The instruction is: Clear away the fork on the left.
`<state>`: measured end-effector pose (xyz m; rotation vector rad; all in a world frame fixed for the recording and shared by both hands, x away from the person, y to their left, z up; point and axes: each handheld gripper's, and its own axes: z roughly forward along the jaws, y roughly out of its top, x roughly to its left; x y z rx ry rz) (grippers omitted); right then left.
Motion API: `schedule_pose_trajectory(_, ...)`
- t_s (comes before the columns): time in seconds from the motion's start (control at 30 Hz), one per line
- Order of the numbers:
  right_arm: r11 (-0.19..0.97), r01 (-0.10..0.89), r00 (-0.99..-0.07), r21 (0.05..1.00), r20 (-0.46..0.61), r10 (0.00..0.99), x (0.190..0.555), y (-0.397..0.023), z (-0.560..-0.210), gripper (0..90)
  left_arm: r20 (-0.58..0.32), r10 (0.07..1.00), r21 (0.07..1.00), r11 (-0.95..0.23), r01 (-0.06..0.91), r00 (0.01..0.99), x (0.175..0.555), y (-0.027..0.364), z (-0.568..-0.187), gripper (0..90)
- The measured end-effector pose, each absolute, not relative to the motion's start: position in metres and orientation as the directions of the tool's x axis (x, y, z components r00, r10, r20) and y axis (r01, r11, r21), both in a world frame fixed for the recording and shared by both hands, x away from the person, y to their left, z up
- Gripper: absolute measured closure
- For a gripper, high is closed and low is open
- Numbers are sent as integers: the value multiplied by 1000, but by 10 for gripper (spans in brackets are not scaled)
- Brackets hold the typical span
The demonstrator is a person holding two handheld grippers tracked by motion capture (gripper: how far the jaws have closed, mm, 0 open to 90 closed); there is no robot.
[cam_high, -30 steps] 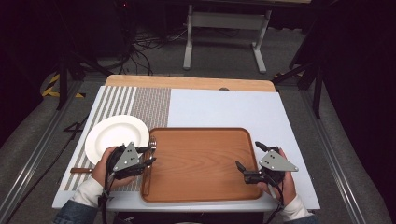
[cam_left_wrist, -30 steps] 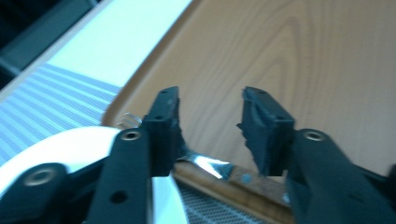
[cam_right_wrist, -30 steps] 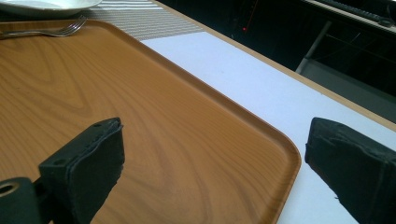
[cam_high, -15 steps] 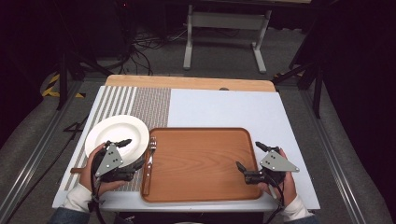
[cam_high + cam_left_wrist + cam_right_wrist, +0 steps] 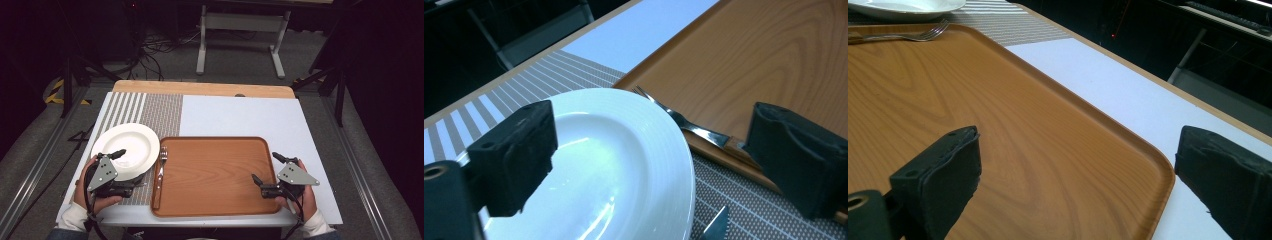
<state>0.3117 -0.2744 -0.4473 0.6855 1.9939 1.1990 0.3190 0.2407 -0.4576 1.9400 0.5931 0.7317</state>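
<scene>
Hovering my left fingers (image 5: 644, 170), just opened wide and empty, above the near rim of the white plate (image 5: 126, 150), which sits on the striped mat on the table. The plate looks stiff, glossy, slippery and breakable, so I would pinch its raised rim. A fork (image 5: 161, 170) lies just beyond them on the wooden tray's (image 5: 215, 175) edge. My right fingers (image 5: 268, 169) rest open, empty, straddling the tray's far corner, hand low and level.

The left gripper (image 5: 125, 170) now sits left of the fork (image 5: 159, 176), over the plate's (image 5: 125, 145) near edge, its jaws just opened and empty.
</scene>
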Motion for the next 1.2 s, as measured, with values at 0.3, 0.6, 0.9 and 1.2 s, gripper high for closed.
schedule_pose_trajectory(0.3, 440, 80, -613, 895, -303, 729, 310, -273, -448, 57, 214, 683, 911, -398, 111, 699, 316, 252, -459, 57)
schedule_pose_trajectory(0.6, 445, 76, -610, 892, -311, 729, 309, -272, -448, 57, 220, 670, 909, -405, 101, 709, 315, 252, -460, 57)
schedule_pose_trajectory(0.9, 450, 72, -612, 890, -317, 725, 310, -271, -448, 57, 228, 666, 904, -415, 99, 711, 315, 250, -460, 57)
schedule_pose_trajectory(1.2, 446, 60, -626, 893, -314, 714, 310, -271, -448, 56, 225, 669, 906, -412, 100, 709, 317, 249, -460, 61)
